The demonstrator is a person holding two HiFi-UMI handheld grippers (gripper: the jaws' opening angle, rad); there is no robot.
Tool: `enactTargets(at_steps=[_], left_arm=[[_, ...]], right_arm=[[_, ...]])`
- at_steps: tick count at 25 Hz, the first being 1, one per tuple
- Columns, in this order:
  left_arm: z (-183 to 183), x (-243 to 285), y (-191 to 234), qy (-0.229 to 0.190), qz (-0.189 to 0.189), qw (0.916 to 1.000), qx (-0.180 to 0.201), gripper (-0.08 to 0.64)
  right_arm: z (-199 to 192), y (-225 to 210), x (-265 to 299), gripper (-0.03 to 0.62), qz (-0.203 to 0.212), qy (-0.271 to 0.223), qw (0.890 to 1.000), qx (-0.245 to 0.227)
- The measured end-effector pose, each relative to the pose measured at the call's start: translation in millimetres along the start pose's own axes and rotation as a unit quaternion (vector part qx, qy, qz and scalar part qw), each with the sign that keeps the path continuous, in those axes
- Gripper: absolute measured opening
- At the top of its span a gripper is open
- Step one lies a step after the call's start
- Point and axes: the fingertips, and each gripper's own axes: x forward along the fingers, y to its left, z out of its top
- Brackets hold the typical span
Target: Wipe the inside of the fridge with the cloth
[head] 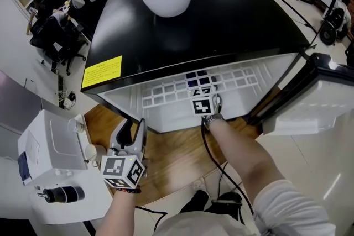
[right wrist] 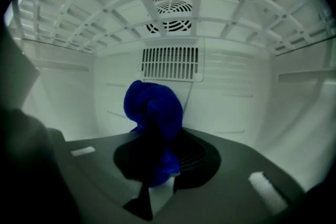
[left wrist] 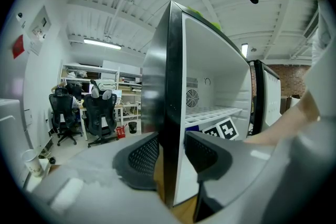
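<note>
Cloth (right wrist: 153, 107) is a wad clamped in my right fingers (right wrist: 197, 157) inside the fridge (right wrist: 247, 97), poking forward at the back wall just ahead; my left fingers (left wrist: 144, 157) stand apart, empty, outside its front edge.

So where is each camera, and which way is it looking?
Head view: on the person's head, looking steeply down at the fridge; the left forearm and right forearm show.
Left gripper view: on the left claw, facing the fridge's front edge between its jaws; the right forearm shows.
Right gripper view: on the right claw, inside the fridge, facing the back-wall grille; the claw grips the blue cloth.
Shared: head and left gripper views both show the right claw's marker cube.
</note>
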Motion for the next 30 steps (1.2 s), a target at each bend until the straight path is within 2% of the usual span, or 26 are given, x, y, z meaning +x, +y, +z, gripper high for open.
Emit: enactTargets(at_steps=[11, 19, 30], left_arm=[[0, 0, 0, 0.002, 0.004, 1.0, 0.003, 0.149], [0, 0, 0, 0.002, 0.008, 1.0, 0.002, 0.149], [0, 0, 1, 0.0, 0.015, 0.9999, -0.001, 0.149]], right_arm=[[-6, -43, -9, 0.066, -0.031, 0.004, 1.0, 0.001], [-14, -85, -15, 0.066, -0.08, 0.02, 0.997, 0.013], [-30, -99, -8, 0.066, -0.074, 0.028, 0.995, 0.059]])
